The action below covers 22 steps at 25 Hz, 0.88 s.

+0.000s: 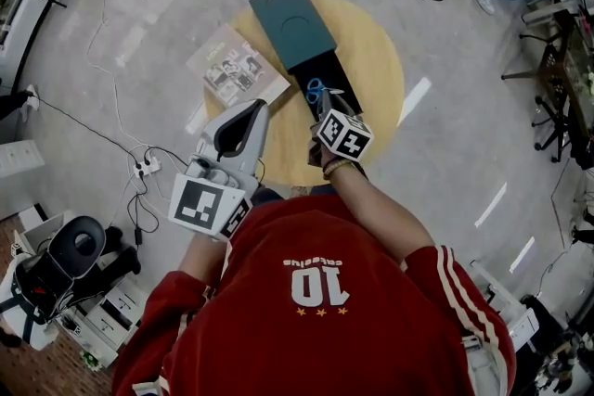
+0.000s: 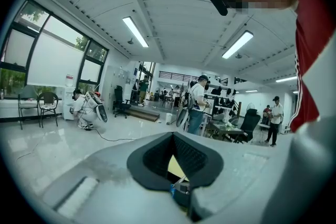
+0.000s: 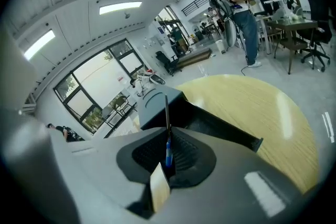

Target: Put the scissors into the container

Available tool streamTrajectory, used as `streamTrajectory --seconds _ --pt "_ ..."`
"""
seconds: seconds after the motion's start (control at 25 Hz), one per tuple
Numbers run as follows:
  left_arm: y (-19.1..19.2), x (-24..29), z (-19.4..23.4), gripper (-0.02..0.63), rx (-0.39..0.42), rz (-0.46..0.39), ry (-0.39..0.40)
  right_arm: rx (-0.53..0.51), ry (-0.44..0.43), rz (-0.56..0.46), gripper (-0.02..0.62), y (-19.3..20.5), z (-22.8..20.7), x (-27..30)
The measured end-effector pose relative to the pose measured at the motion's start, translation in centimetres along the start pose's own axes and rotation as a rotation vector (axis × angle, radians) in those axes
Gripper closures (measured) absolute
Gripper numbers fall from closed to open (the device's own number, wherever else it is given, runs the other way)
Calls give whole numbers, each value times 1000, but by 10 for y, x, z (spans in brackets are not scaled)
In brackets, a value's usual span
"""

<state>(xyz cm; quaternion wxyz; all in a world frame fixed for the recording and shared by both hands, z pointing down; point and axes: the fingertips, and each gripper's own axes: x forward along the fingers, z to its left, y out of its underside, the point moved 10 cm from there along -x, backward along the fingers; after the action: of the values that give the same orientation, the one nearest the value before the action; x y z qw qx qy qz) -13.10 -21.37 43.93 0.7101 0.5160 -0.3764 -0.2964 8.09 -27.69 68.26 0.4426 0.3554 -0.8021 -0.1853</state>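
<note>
The right gripper [image 3: 168,139] is clamping the scissors [image 3: 166,113] edge-on between its fingers, with the open container [image 3: 220,126] lying just beyond the fingertips. With so narrow a grip, they are likely risking a pivot on release, clipping the rim and landing on the table [image 3: 262,107]. The left gripper [image 2: 174,149] is holding nothing, jaws together.

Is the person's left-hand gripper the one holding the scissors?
No, the blue-handled scissors stand edge-on, clamped between the jaws of the right gripper.
</note>
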Motion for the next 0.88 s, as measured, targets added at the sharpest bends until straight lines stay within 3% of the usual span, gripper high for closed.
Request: streamTrajectory --seconds 0.32,0.56,0.88 --pt "0 1 -2 604 3 -13 31 33 25 113 565 9 -4 -6" --pt "-3 -2 -6 604 12 -38 54 126 15 234 469 21 -18 -22" --pt "-6 -12 -18 604 18 -84 89 134 70 240 449 20 -46 -68"
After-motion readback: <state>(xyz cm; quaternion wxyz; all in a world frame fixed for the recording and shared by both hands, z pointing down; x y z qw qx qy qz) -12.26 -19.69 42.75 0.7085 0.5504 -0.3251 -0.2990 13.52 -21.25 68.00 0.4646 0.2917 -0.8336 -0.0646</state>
